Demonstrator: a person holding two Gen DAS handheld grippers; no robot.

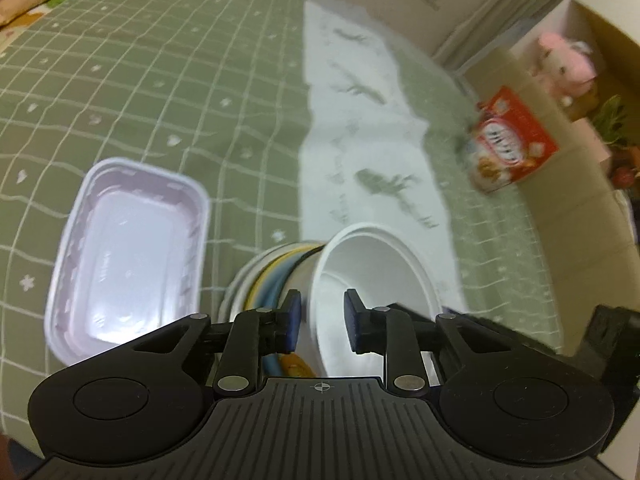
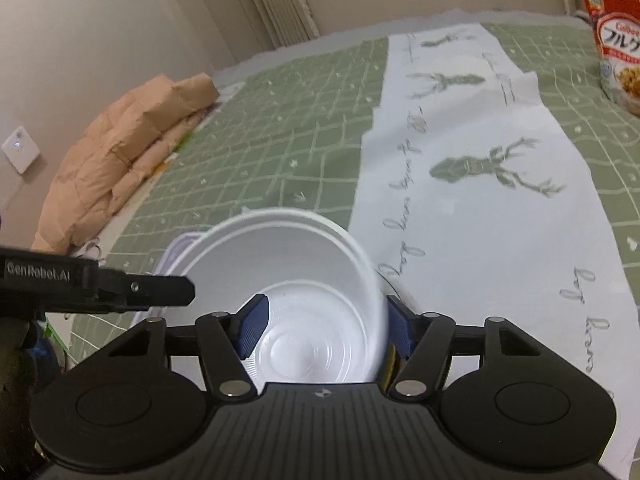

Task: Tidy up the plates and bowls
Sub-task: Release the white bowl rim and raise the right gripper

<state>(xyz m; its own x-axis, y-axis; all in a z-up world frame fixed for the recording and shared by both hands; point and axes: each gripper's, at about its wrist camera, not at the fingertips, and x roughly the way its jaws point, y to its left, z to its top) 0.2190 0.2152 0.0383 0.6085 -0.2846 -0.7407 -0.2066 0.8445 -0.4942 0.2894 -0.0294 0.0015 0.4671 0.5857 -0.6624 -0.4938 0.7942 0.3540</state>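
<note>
Right gripper [image 2: 324, 328] fingers flanking white bowl [image 2: 296, 292]; "GenRobot.AI" on left gripper [image 2: 96, 280]; Calbee cereal box [image 2: 616, 36]

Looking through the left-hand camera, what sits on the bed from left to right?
Pale pink rectangular plastic tub → stack of coloured-rim plates → white round plastic bowl → red cereal box → pink plush toy, off the bed.

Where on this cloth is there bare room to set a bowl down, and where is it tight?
Free: the green checked cloth beyond the lavender tub, and the white deer-print runner between the white bowl and the cereal box. Crowded: near the grippers, where tub, stacked plates and bowl sit together.
</note>
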